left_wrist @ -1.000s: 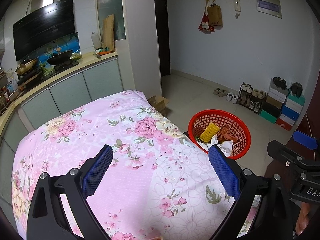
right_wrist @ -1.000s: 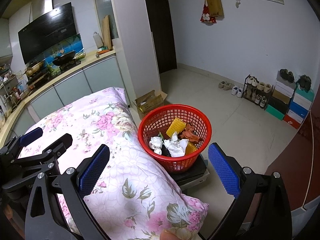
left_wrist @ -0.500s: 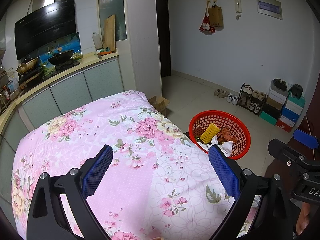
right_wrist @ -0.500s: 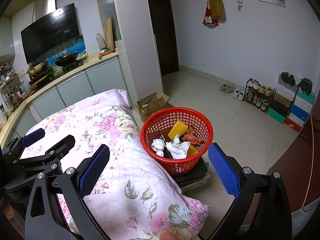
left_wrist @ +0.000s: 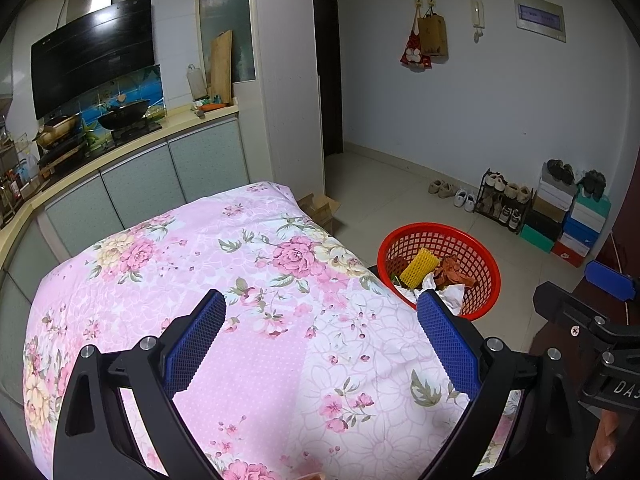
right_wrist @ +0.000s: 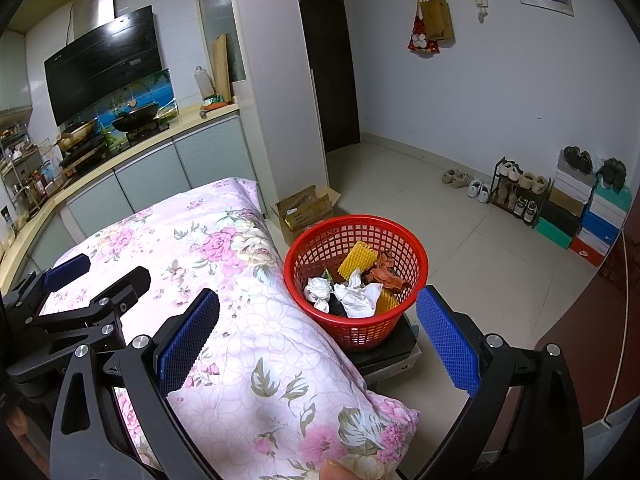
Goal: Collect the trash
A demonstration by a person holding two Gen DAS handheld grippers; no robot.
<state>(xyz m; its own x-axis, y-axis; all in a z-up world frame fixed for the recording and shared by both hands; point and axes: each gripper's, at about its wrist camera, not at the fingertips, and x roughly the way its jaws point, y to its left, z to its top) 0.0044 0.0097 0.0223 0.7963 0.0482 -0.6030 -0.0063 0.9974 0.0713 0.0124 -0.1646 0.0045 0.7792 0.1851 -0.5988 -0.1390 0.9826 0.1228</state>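
Note:
A red mesh basket [right_wrist: 316, 252] stands on a dark low platform beside the floral-covered table [right_wrist: 224, 264]. Inside lie white crumpled tissues [right_wrist: 356, 296], yellow foam netting [right_wrist: 356, 258] and an orange-brown wrapper [right_wrist: 386, 272]. In the left wrist view the basket [left_wrist: 484, 256] sits off the table's right edge. My left gripper [left_wrist: 320, 320] hangs open over the pink cloth [left_wrist: 200, 264], holding nothing. My right gripper [right_wrist: 316, 324] is open above the table's corner, the basket just beyond its fingers. Each gripper shows at the other view's edge.
A kitchen counter [left_wrist: 120, 152] with a wok and cabinets runs behind the table. A cardboard box [right_wrist: 304, 210] lies on the tiled floor near the pillar. A shoe rack [right_wrist: 520, 192] and stacked shoe boxes [right_wrist: 592, 216] line the right wall.
Both views have drifted slightly; the basket sits a little higher and further right in the right wrist view. Both grippers stay open and empty.

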